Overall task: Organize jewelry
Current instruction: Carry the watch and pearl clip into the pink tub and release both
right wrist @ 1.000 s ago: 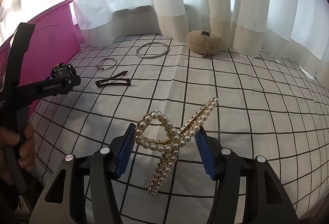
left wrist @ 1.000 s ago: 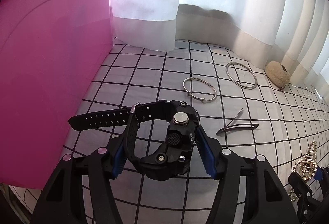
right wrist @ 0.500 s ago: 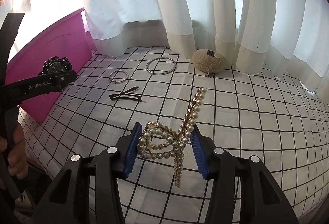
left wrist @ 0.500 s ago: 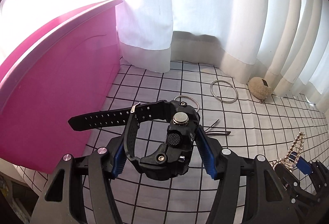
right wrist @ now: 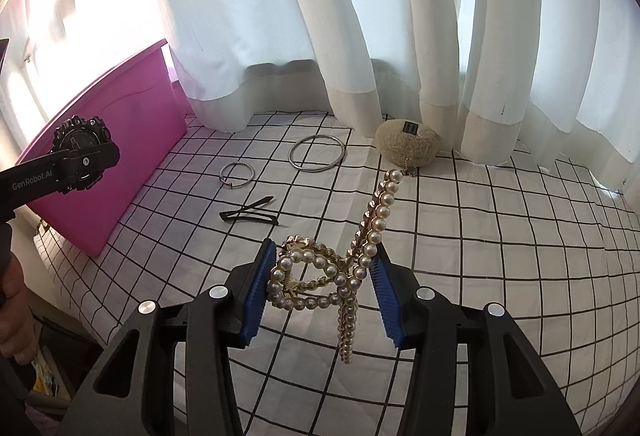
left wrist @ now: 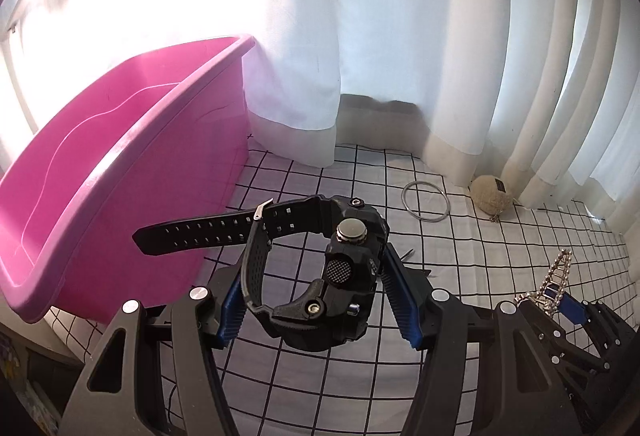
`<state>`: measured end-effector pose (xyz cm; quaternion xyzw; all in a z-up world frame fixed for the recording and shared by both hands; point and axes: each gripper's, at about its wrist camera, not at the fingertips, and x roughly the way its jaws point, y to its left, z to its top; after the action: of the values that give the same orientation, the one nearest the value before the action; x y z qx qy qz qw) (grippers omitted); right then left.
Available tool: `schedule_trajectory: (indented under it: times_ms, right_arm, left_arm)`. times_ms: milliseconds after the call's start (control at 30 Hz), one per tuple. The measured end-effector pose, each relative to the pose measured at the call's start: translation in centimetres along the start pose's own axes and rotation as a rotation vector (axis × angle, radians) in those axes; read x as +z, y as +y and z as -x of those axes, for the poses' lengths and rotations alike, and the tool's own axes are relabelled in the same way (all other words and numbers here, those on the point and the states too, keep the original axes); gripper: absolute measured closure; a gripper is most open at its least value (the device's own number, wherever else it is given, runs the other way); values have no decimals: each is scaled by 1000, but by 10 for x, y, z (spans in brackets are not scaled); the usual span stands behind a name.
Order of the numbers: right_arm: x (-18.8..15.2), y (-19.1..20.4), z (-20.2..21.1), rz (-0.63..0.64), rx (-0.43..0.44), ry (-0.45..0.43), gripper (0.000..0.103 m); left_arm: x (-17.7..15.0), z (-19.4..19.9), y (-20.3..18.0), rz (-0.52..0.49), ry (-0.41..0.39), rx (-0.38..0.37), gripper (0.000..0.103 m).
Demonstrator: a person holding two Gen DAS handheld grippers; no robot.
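White curtains [right wrist: 360,36] with cream hems hang along the far side, and strong daylight comes through them at the left. A white cloth with black grid lines [right wrist: 500,236] covers the surface.

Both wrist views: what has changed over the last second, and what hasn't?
Both grippers have risen from the checked cloth. The right gripper has closed on the pearl hair clip and lifted it; the left gripper still holds the black watch, now near the pink bin. Bangles, the black hair clip and the pouch stayed put.
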<state>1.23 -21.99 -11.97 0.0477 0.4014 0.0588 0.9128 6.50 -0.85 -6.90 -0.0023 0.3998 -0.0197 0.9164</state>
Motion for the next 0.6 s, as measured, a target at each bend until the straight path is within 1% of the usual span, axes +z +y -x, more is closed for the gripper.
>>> schedule_trajectory:
  times_ms: [200, 267, 367, 600]
  right_arm:
    - [29, 9, 24, 45, 21, -50, 57]
    - [39, 15, 32, 62, 32, -68, 57]
    - [54, 24, 42, 93, 54, -98, 57]
    - [73, 39, 51, 122, 88, -135, 57]
  left_arm:
    - [8, 21, 6, 11, -22, 5, 44]
    - [12, 26, 13, 38, -9, -28, 44]
    - [15, 33, 18, 69, 4, -55, 44]
    - [10, 41, 13, 79, 7, -72, 44]
